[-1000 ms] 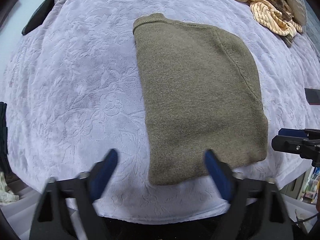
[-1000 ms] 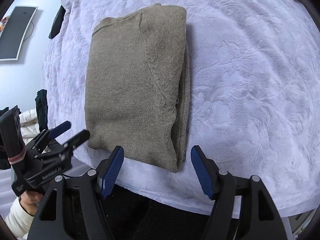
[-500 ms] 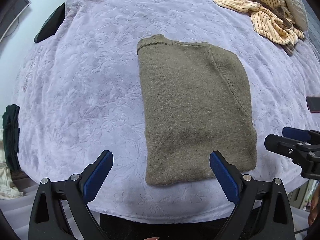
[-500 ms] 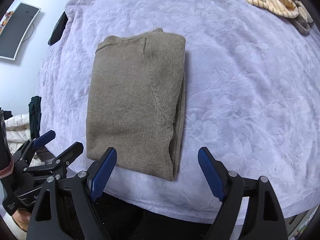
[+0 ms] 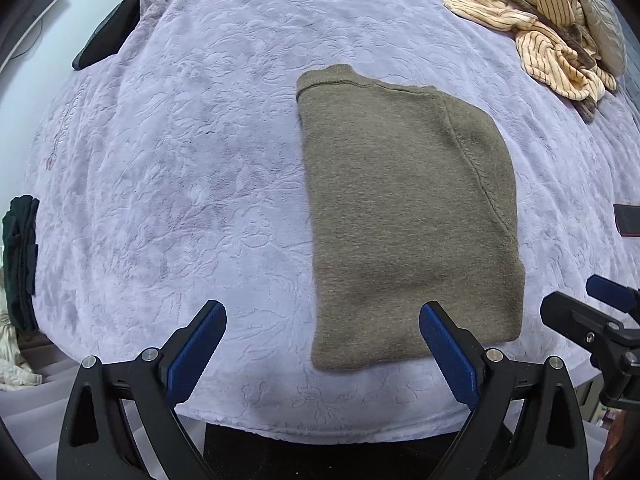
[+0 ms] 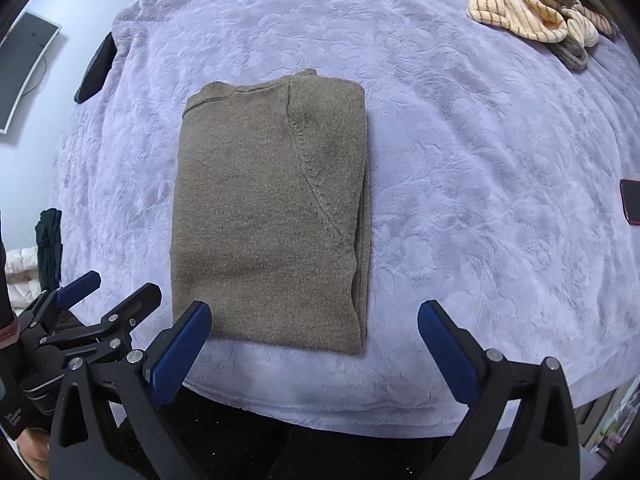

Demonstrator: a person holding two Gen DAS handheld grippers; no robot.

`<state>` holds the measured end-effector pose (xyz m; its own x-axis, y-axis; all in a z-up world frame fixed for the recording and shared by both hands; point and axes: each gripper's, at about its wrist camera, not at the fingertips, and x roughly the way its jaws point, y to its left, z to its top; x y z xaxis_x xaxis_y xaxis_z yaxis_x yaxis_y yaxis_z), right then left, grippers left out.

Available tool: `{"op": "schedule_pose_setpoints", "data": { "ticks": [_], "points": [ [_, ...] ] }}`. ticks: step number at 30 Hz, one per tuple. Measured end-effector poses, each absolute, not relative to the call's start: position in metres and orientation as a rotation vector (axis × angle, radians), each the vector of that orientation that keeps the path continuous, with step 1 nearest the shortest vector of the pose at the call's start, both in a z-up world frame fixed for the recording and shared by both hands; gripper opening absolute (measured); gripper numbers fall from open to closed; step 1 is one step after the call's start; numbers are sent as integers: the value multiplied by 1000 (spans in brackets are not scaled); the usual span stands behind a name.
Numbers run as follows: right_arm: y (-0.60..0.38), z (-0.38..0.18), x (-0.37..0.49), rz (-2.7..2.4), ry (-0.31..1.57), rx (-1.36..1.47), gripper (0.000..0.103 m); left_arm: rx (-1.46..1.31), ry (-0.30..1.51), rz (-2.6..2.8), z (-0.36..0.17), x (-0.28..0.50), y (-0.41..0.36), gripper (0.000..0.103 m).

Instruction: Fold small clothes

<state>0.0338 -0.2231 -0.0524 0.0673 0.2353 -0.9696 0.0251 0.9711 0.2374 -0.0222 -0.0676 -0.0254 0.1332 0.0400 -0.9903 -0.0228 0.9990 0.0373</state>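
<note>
An olive-brown knit sweater [image 5: 408, 216] lies folded into a neat rectangle on the lavender embossed blanket [image 5: 180, 160]; it also shows in the right wrist view [image 6: 272, 208]. My left gripper [image 5: 322, 354] is open and empty, hovering above the blanket's near edge by the sweater's lower left corner. My right gripper [image 6: 314, 354] is open and empty above the sweater's near hem. The right gripper shows at the right edge of the left wrist view [image 5: 600, 320]. The left gripper shows at the lower left of the right wrist view [image 6: 80, 320].
A pile of cream striped clothes [image 5: 552, 32] lies at the far right of the bed, also in the right wrist view [image 6: 528, 4]. A phone [image 6: 631, 200] lies at the right edge. A dark object [image 5: 108, 36] lies at the far left. Dark clothing [image 5: 20, 256] hangs left of the bed.
Both grippers have pulled back and up from the sweater and opened wider. The sweater lies still, unchanged in shape.
</note>
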Motion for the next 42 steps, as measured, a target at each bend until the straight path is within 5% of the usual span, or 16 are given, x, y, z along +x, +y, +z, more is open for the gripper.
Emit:
{"op": "schedule_pose_setpoints", "data": {
  "ticks": [42],
  "points": [
    [-197,-24,13,71,1451,165,103,26,1413,21,-7,-42,-52,98]
  ]
}}
